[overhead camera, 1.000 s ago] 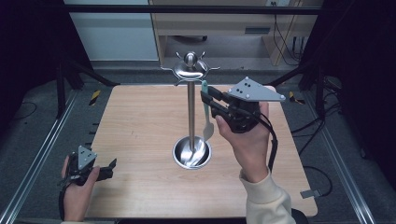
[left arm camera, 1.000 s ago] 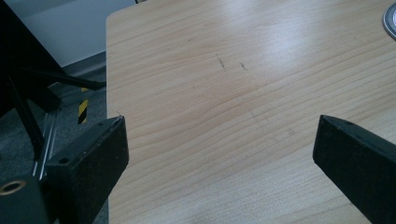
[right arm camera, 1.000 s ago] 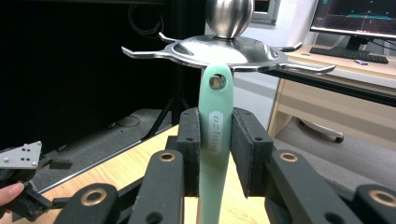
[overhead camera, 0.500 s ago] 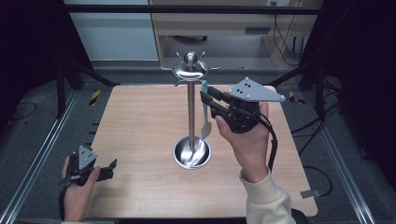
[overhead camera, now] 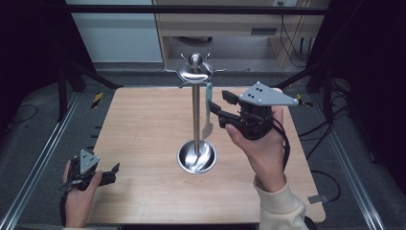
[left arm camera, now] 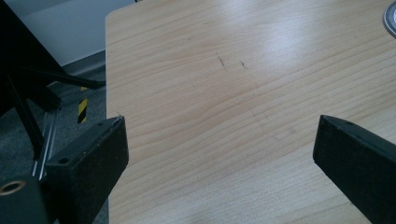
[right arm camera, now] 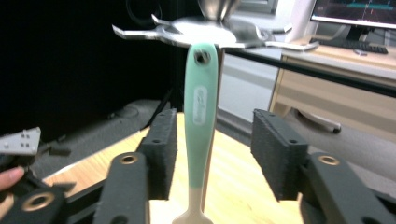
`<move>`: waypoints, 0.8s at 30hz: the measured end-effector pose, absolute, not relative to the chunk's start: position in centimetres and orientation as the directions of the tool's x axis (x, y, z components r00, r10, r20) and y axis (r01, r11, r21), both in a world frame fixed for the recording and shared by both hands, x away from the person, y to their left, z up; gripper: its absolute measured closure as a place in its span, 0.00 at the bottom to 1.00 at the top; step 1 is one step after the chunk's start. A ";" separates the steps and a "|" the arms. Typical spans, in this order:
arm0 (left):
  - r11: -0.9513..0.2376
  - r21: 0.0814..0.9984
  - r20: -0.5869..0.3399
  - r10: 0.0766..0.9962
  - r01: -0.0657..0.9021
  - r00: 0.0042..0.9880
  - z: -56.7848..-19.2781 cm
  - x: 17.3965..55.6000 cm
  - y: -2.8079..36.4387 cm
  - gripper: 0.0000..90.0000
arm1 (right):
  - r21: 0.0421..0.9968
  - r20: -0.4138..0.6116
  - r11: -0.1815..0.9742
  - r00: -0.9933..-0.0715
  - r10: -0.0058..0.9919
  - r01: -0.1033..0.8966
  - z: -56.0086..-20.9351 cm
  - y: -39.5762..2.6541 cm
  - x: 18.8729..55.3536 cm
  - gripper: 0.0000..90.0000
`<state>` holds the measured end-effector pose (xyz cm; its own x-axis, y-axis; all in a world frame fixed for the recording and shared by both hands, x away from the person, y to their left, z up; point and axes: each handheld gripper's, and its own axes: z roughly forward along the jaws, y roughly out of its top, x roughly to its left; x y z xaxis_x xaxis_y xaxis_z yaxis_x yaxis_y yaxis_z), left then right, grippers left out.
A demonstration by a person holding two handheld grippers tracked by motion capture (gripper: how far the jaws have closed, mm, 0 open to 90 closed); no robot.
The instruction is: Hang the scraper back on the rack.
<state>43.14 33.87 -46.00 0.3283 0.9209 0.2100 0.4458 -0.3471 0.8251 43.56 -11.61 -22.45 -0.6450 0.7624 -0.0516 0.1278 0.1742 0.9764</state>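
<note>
A steel utensil stand (overhead camera: 195, 72) rises from a round base (overhead camera: 196, 157) at the middle of the wooden table (overhead camera: 143, 124). From one of its top hooks hangs a utensil with a mint-green handle (overhead camera: 208, 108), beside the pole. My right gripper (overhead camera: 219, 101) is held level just right of that handle, open. In the right gripper view the handle (right arm camera: 201, 112) hangs by its hole from the hook plate (right arm camera: 205, 32), between my spread jaws (right arm camera: 212, 140) and untouched by the pads (right arm camera: 161, 149). My left gripper (overhead camera: 114, 173) rests open at the table's front left; nothing lies between its jaws (left arm camera: 219, 140).
The base's rim (left arm camera: 390, 18) shows at the far right of the left gripper view. Dark frame rails (overhead camera: 43, 158) run along the table's sides. A cabinet (overhead camera: 225, 28) stands behind the table, and a desk with a monitor (right arm camera: 355, 11) lies beyond the stand.
My right gripper has drifted slightly to the right, away from the pole. The utensil, the stand and my left gripper have not moved.
</note>
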 end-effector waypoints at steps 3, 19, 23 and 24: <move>-0.349 0.825 0.212 0.921 0.445 0.328 -46.0 43.1 33.8 0.03 | 0.968 -0.066 0.201 -0.629 0.775 0.147 -22.6 -11.9 43.6 0.46; -0.354 0.825 0.215 0.917 0.440 0.335 -46.0 43.2 33.8 0.03 | 0.975 -0.090 0.179 -0.503 0.860 0.132 -23.9 -14.3 45.0 0.15; -0.356 0.824 0.216 0.917 0.441 0.336 -46.0 43.3 33.7 0.03 | 0.977 -0.089 0.169 -0.470 0.878 0.129 -24.2 -15.2 45.4 0.11; -0.358 0.823 0.219 0.916 0.441 0.336 -46.0 43.3 33.7 0.03 | 0.978 -0.085 0.164 -0.466 0.881 0.130 -24.3 -15.4 45.4 0.11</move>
